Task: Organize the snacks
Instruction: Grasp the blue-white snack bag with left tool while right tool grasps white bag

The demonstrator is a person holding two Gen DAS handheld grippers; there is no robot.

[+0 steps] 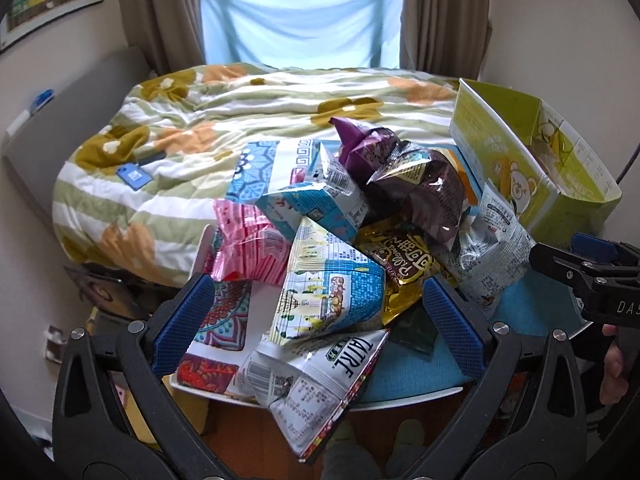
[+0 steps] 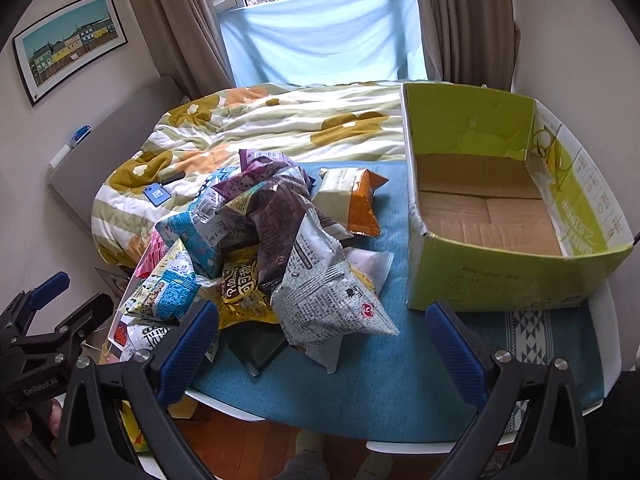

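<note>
While the green cardboard box (image 2: 500, 216) at 2 o'clock sits empty, nothing is sorted: crinkly foil snack bags (image 2: 280, 248) heaped at 10 o'clock, left gripper (image 1: 320, 320) and right gripper (image 2: 320, 332) both wide apart, holding nothing.

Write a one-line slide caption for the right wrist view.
Open right gripper faces a heap of snack bags on a blue cloth, beside an empty green cardboard box.
</note>
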